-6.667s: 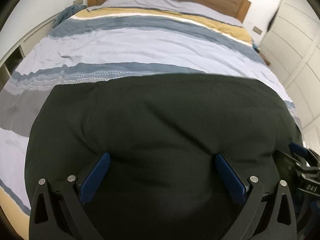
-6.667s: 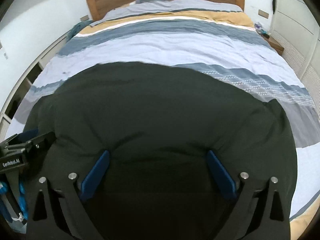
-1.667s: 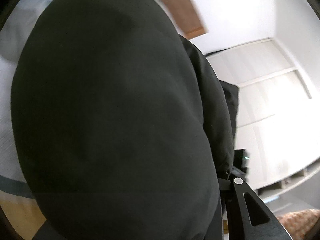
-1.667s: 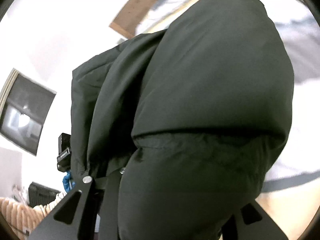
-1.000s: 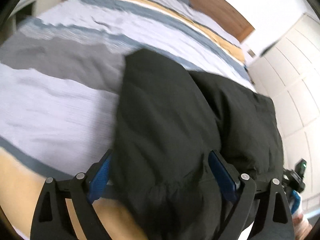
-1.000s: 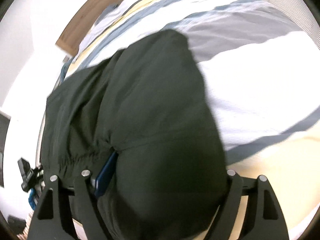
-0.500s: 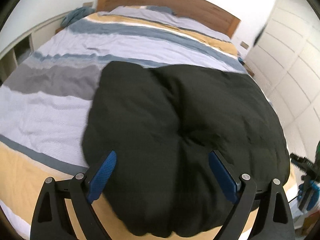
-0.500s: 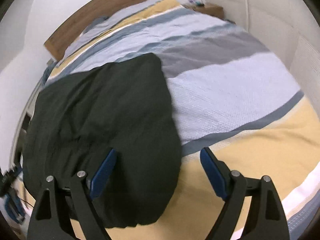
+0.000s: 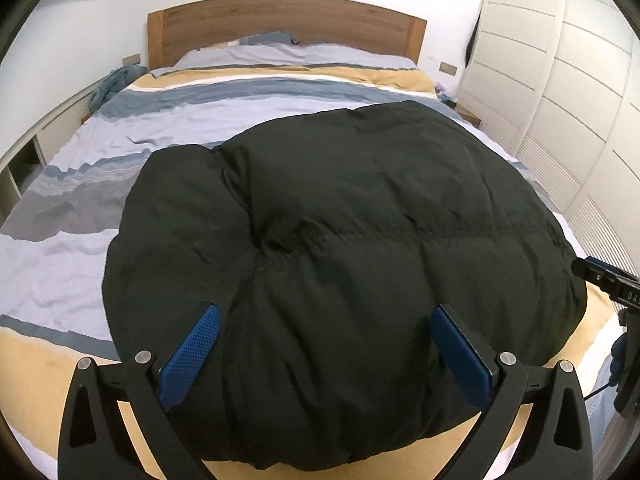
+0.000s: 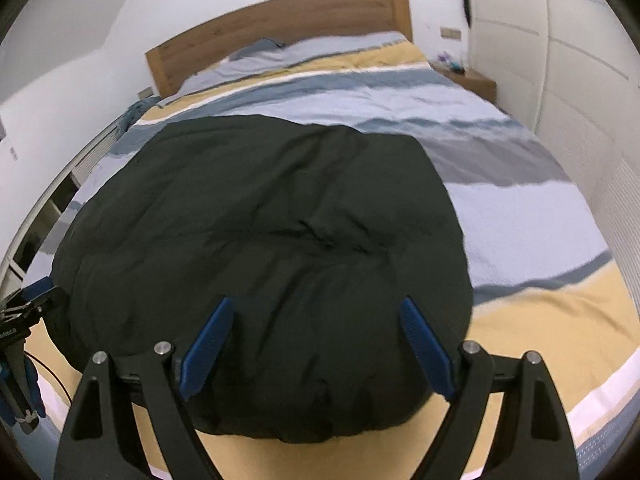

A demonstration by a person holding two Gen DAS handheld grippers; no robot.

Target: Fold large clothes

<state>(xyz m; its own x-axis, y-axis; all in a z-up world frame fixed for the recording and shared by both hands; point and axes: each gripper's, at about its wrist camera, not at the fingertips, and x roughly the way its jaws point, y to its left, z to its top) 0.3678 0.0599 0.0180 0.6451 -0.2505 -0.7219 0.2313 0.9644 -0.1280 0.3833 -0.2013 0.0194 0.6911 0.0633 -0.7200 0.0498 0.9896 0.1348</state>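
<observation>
- The left gripper [image 9: 326, 354] hovers with its jaws spread wide, blue-padded fingers [image 9: 191, 358] angled outward and holding nothing.
- The right gripper [image 10: 318, 346] is likewise spread wide, its blue pads [image 10: 426, 346] apart and empty.
- Both grippers point forward, roughly level and side by side; the right one appears at the right edge of the left wrist view [image 9: 612, 286], the left at the left edge of the right wrist view [image 10: 28, 312].

Puffy jacket [image 9: 344, 248] all black. Duvet [image 9: 248, 92] striped blue, grey, mustard, white. Headboard [image 9: 284, 20] warm brown wood. Gripper pads [image 10: 208, 340] blue.
</observation>
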